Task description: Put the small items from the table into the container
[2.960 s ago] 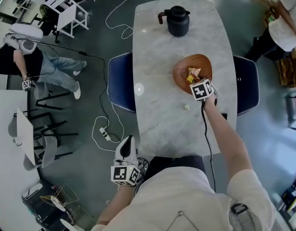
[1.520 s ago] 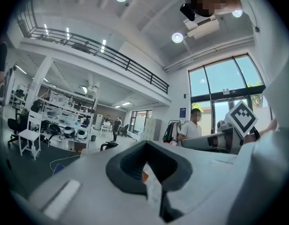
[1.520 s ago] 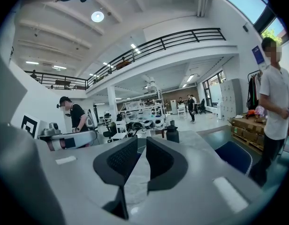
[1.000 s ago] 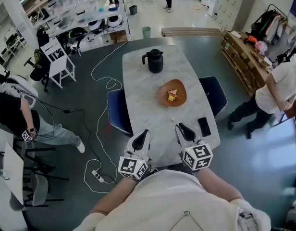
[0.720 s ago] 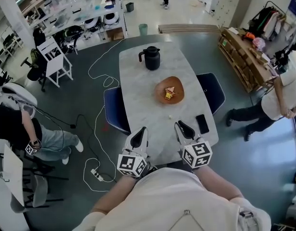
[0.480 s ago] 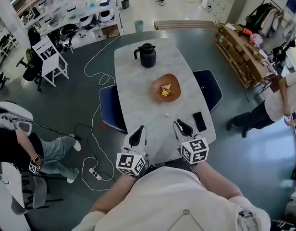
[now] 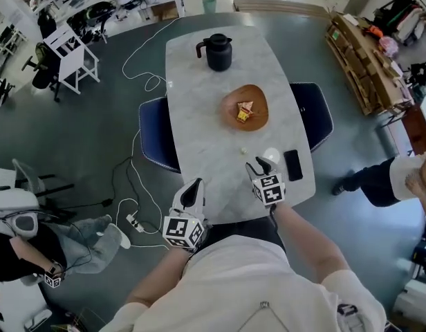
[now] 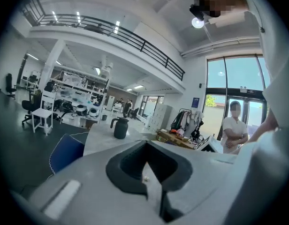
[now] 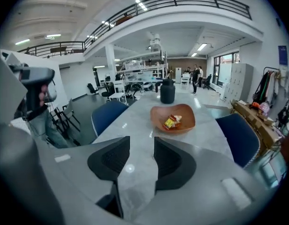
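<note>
A brown bowl (image 7: 245, 107) on the marble table (image 7: 199, 137) holds yellow and red snack packets (image 7: 244, 111). In the right gripper view the bowl (image 9: 172, 118) lies ahead with the packets (image 9: 171, 121) inside. One small pale item (image 7: 243, 151) lies on the table between the bowl and my right gripper (image 7: 258, 166). My right gripper (image 9: 141, 151) hangs over the table's near edge, its jaws opening with nothing between them. My left gripper (image 7: 192, 191) is beside the table's near left corner. In the left gripper view my left gripper (image 8: 145, 153) is shut and holds nothing.
A black kettle (image 7: 218, 52) stands at the table's far end. A black phone (image 7: 292, 164) lies right of my right gripper. Blue chairs flank the table, one on the left (image 7: 156, 133) and one on the right (image 7: 313, 113). Cables (image 7: 133, 213) trail on the floor at left.
Both grippers have come down. The right one has moved forward from off the near edge to over the table, close to the small pale item. The left stays beside the edge.
</note>
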Action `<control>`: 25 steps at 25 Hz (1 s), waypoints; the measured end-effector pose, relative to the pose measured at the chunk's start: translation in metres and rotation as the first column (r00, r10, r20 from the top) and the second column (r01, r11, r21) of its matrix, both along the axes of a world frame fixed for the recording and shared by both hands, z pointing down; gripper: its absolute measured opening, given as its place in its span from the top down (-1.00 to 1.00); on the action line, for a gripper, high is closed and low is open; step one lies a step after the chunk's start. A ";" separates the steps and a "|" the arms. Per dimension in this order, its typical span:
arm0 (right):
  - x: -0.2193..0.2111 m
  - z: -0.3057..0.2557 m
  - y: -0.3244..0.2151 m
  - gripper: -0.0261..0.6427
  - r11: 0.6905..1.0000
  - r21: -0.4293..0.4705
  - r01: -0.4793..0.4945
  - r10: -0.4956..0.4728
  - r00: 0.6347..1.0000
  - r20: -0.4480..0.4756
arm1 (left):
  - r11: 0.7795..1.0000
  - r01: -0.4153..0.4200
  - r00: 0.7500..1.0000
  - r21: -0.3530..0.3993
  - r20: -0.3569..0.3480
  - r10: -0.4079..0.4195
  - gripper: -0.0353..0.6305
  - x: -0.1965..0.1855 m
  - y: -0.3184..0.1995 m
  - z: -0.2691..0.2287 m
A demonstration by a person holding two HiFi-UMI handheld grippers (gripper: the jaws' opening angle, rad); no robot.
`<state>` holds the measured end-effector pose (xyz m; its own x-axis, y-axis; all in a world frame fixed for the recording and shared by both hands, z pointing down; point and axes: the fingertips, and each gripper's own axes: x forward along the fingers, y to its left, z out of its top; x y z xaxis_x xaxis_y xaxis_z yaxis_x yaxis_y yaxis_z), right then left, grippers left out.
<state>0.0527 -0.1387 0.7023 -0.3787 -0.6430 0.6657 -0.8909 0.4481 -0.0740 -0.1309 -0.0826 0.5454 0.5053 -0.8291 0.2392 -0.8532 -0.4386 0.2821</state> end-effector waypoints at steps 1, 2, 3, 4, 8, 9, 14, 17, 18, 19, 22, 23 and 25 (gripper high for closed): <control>0.003 0.021 -0.006 0.36 1.000 -0.029 0.002 -0.002 1.000 -0.015 | 1.000 0.017 1.000 -0.016 0.010 -0.016 0.88 -0.004 0.000 0.006; 0.005 0.041 -0.013 0.35 0.999 -0.054 0.003 -0.004 1.000 -0.025 | 0.999 0.034 0.999 -0.031 0.021 -0.034 0.88 -0.008 -0.001 0.011; 0.007 0.060 -0.021 0.35 0.997 -0.077 0.002 -0.005 0.999 -0.032 | 0.998 0.053 0.998 -0.045 0.035 -0.051 0.88 -0.012 -0.001 0.017; 0.008 0.078 -0.028 0.34 0.995 -0.098 0.002 -0.006 0.999 -0.037 | 0.996 0.072 0.996 -0.059 0.050 -0.069 0.88 -0.016 -0.001 0.024; 0.011 0.128 -0.056 0.26 0.988 -0.153 0.004 -0.016 0.997 -0.077 | 0.984 0.136 0.988 -0.119 0.091 -0.125 0.88 -0.030 0.003 0.050; 0.011 0.135 -0.063 0.25 0.987 -0.158 0.005 -0.019 0.996 -0.088 | 0.980 0.149 0.986 -0.133 0.098 -0.136 0.88 -0.033 0.004 0.055; 0.006 0.172 -0.081 0.20 0.981 -0.193 0.013 -0.036 0.992 -0.119 | 0.959 0.212 0.974 -0.186 0.116 -0.193 0.88 -0.040 0.011 0.074; 0.001 0.185 -0.084 0.19 0.973 -0.229 0.003 -0.035 0.990 -0.136 | 0.950 0.239 0.968 -0.199 0.123 -0.218 0.88 -0.045 0.015 0.078; 0.000 0.187 -0.085 0.32 0.971 -0.239 -0.003 -0.033 0.989 -0.143 | 0.947 0.247 0.966 -0.203 0.125 -0.226 0.88 -0.047 0.017 0.078; -0.002 0.188 -0.085 0.51 0.970 -0.243 -0.004 -0.033 0.988 -0.149 | 0.944 0.256 0.964 -0.207 0.125 -0.234 0.88 -0.049 0.019 0.078; -0.006 0.178 -0.082 0.51 0.973 -0.231 -0.010 -0.026 0.988 -0.151 | 0.937 0.278 0.959 -0.211 0.125 -0.256 0.88 -0.055 0.028 0.077; -0.007 0.168 -0.081 0.51 0.976 -0.216 -0.016 -0.016 0.990 -0.143 | 0.937 0.280 0.958 -0.207 0.126 -0.258 0.88 -0.057 0.029 0.076; -0.011 0.140 -0.077 0.51 0.985 -0.170 -0.028 0.009 0.994 -0.113 | 0.943 0.274 0.959 -0.191 0.124 -0.254 0.88 -0.060 0.028 0.073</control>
